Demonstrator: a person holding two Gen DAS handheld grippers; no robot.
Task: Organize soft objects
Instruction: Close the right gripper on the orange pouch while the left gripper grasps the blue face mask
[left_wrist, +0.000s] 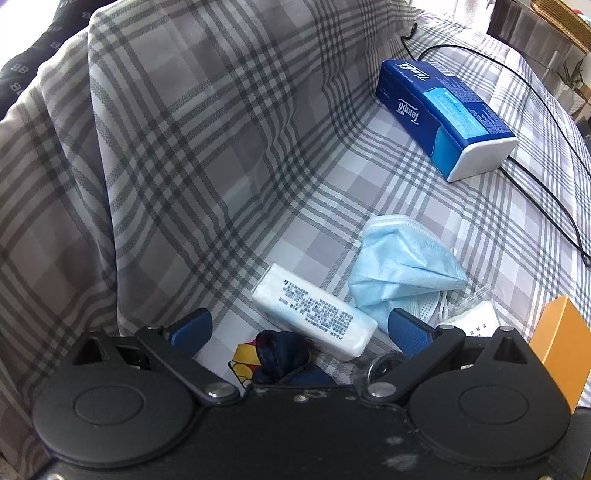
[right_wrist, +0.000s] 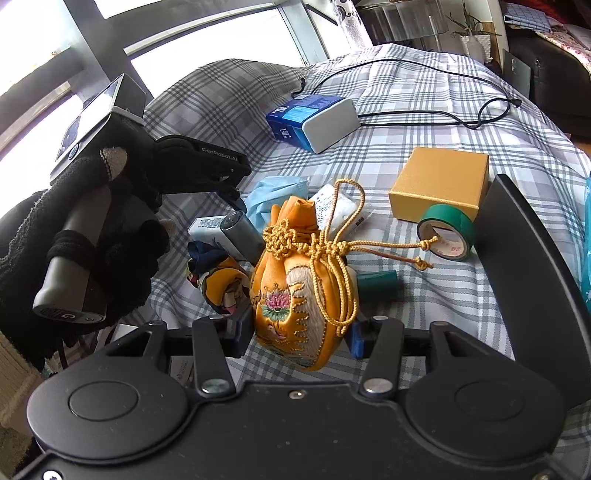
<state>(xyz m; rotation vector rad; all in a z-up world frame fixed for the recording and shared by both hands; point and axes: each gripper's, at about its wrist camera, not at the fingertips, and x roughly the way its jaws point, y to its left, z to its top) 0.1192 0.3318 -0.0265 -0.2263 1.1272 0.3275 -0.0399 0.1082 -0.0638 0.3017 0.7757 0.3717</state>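
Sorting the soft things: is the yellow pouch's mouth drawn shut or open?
Drawn shut: the yellow pouch has its neck gathered tight under the knotted cord.

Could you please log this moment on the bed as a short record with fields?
surface: plaid bedsheet
right gripper: shut on embroidered pouch
left gripper: open, over the white tissue pack and patterned cloth
nearby soft items: blue face mask, blue tissue pack
other: yellow box, green tape roll
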